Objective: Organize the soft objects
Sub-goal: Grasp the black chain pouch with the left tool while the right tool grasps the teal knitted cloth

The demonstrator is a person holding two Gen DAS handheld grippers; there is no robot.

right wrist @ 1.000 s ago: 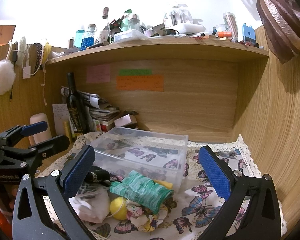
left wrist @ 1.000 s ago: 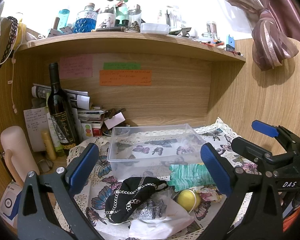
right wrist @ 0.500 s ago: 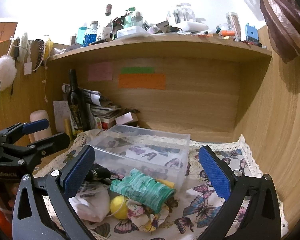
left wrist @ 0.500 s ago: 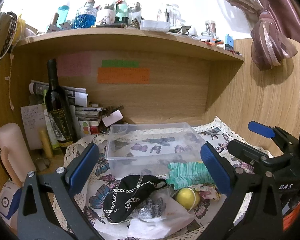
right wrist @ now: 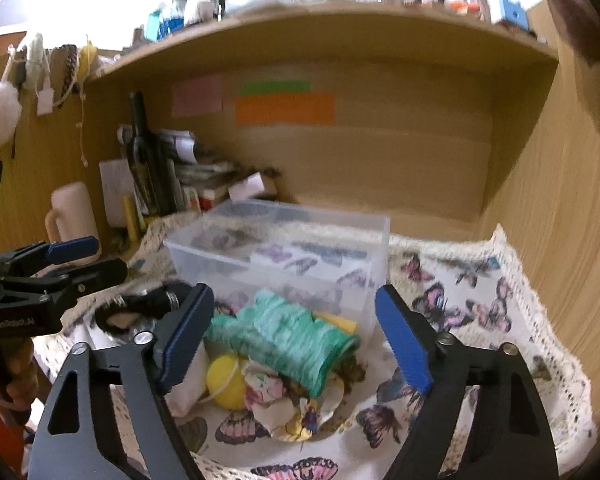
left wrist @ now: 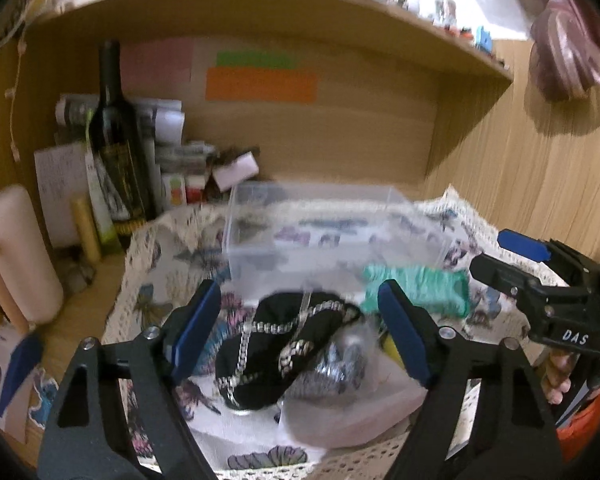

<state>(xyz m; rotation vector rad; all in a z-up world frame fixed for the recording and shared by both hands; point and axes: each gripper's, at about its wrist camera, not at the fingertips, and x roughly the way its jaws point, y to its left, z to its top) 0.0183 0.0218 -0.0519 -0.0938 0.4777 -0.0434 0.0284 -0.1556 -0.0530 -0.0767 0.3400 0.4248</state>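
The left gripper (left wrist: 300,332) has its blue fingers (left wrist: 196,332) spread apart, with nothing between them. It hangs over a black cloth (left wrist: 276,352) that has shiny silver chains on it. The black cloth lies on the butterfly cloth (left wrist: 168,248) that covers the counter. A crinkly clear bag (left wrist: 340,400) sits right beside the black cloth, touching it.

The right gripper (right wrist: 296,336) also has its blue fingers (right wrist: 402,344) spread wide and holds nothing. In front of it lies a green roll of soft stuff (right wrist: 284,340). The green roll rests on a little pile: a yellow ball (right wrist: 226,384) and a crumpled flowery cloth (right wrist: 284,404) are just under and beside it. The pile sits right against the front wall of a clear plastic box (right wrist: 284,248). The box stands open on the butterfly cloth, and nothing soft shows inside it; only the butterfly pattern shows through its bottom.

In the left view the green roll (left wrist: 416,288) is to the right of the black cloth, close to it.

A dark wine bottle (left wrist: 116,148) stands upright at the back left, next to a heap of papers (right wrist: 192,176). A pale cream jug (left wrist: 16,264) stands well off to the left. Pink, green and orange notes (right wrist: 284,108) stick on the wooden back wall. The pictures are a bit blurry.
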